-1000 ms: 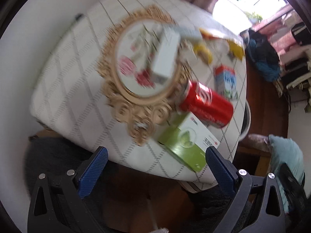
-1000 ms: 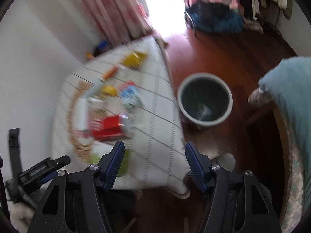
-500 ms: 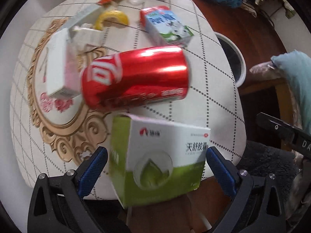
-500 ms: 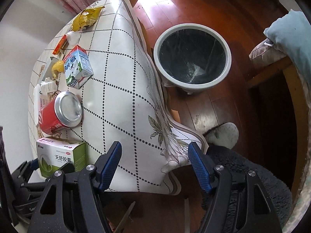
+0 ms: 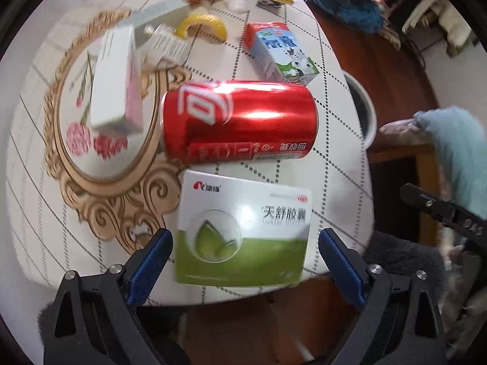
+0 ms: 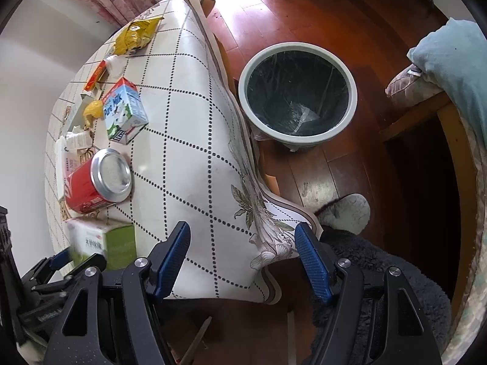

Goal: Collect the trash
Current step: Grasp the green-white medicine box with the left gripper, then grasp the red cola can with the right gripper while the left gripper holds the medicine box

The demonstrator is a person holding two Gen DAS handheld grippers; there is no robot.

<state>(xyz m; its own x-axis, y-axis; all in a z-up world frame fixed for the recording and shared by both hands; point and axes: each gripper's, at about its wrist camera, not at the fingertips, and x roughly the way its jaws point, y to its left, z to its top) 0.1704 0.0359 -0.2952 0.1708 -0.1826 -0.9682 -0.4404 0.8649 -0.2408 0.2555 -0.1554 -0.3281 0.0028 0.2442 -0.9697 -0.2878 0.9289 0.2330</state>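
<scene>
Nothing is binned yet: the green-and-white cardboard box (image 5: 243, 228) at the table (image 5: 36, 213) edge is straddled, ungripped, by the closing left gripper (image 5: 243, 254), the right gripper (image 6: 243, 257) is held half open and empty, and the grey round wastebasket (image 6: 296, 97) looks nearly empty.

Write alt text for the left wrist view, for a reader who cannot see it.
The left gripper, jaws closing, straddles a green-and-white box at the table's near edge, pads not yet touching it. Just beyond lies a red can on its side, then a milk carton.
</scene>
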